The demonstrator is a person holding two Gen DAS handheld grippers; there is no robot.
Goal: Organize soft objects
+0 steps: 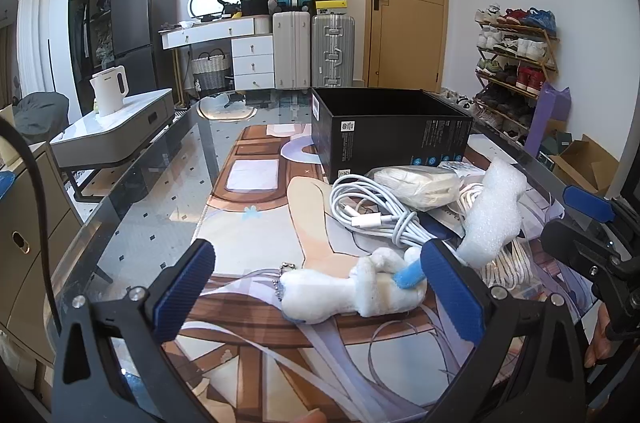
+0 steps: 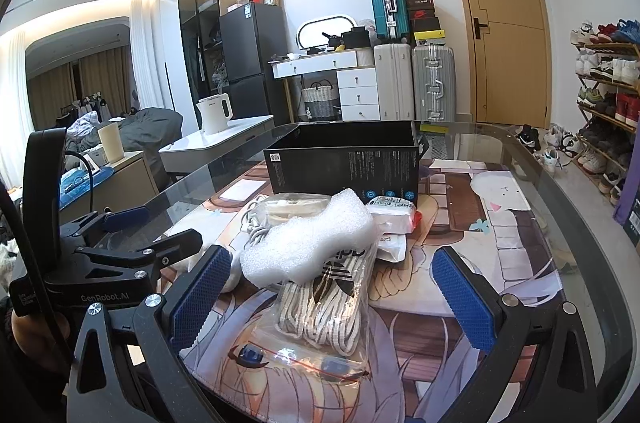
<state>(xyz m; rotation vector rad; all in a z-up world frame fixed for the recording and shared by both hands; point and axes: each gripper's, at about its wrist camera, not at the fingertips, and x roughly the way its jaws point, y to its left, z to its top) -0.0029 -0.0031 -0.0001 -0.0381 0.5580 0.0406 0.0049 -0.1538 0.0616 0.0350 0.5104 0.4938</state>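
Observation:
A small white plush toy [image 1: 352, 293] with a blue strip and a bead chain lies on the printed mat, between the wide-apart fingers of my open left gripper [image 1: 316, 287]. Behind it sit a coil of white cable [image 1: 372, 209], a wrapped cream bundle [image 1: 420, 185] and a white foam piece [image 1: 494, 215]. In the right wrist view the foam piece [image 2: 308, 239] rests on a clear bag of white laces [image 2: 328, 307], which lies between the fingers of my open right gripper [image 2: 332, 285]. An open black box [image 2: 344, 159] stands behind the pile.
The glass table edge [image 2: 580, 207] curves along the right, with a shoe rack [image 1: 516, 55] beyond it. A low side table with a white kettle [image 1: 110, 91] stands to the left. Suitcases [image 1: 312, 47] and a door line the far wall. A small white packet [image 2: 394, 209] lies beside the box.

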